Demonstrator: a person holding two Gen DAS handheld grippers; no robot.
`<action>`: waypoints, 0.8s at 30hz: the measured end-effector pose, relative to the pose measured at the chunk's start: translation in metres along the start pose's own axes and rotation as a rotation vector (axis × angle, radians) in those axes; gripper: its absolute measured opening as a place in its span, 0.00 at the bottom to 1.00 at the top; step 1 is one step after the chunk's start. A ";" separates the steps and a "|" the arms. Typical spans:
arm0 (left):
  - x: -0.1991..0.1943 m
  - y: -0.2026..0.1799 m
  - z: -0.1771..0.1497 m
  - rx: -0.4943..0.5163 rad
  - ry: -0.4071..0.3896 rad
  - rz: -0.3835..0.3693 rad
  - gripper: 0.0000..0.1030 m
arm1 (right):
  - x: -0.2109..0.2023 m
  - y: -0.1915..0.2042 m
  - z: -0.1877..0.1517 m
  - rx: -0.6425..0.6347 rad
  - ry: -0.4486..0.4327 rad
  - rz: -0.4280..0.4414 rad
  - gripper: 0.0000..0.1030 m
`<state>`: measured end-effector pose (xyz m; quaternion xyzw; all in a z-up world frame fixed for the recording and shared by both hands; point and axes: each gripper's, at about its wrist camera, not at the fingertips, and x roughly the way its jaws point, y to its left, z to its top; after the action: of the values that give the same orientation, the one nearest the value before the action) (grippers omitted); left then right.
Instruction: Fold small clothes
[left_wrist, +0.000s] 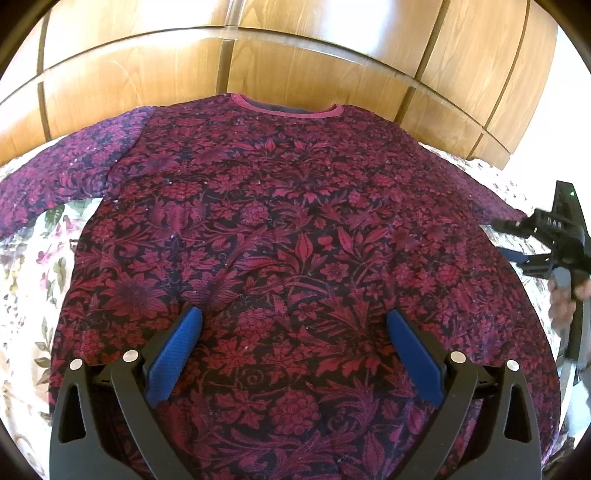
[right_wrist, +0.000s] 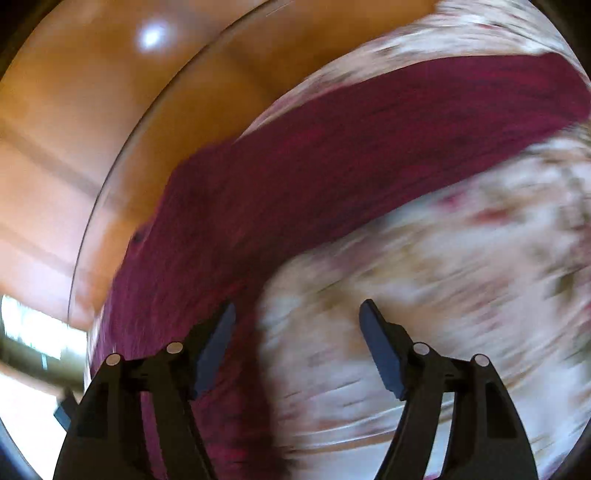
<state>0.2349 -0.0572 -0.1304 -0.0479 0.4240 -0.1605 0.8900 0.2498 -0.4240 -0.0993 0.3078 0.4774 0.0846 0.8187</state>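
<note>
Nearest the lens, the left gripper (left_wrist: 293, 325) hangs with its blue-padded jaws spread wide and nothing between them, poised over the lower middle of a long-sleeved knit top in dark navy with a crimson and magenta floral pattern (left_wrist: 280, 229). The top lies flat and face up on a cream bedspread printed with small flowers (left_wrist: 44, 258), its pink-ribbed neckline (left_wrist: 288, 107) at the far edge against a panelled wooden headboard (left_wrist: 295, 48), one sleeve reaching out to the left and the other to the right. The right gripper (right_wrist: 297, 314), also spread and empty, is out at the right side; its own view is badly smeared, showing only the right sleeve as a maroon band running across the bedspread. The fabric looks soft, light and limp, likely to sag and drag, not hold a shape, and not fragile. A sensible hold would be a pinch at the cuff end of a sleeve, or at a shoulder and hem corner together, so the cloth can be laid across the body without bunching.
</note>
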 end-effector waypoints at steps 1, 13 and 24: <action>0.000 0.000 0.000 -0.001 -0.001 -0.001 0.96 | 0.006 0.014 -0.009 -0.045 0.014 -0.011 0.65; -0.026 0.000 -0.014 -0.024 0.007 0.011 0.96 | -0.007 0.058 -0.080 -0.313 -0.056 -0.280 0.10; -0.124 0.050 -0.071 -0.147 -0.044 0.103 0.92 | -0.016 0.029 -0.087 -0.235 -0.124 -0.173 0.19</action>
<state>0.1196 0.0344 -0.0947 -0.0947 0.4170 -0.0822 0.9002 0.1737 -0.3706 -0.1014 0.1723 0.4375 0.0496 0.8811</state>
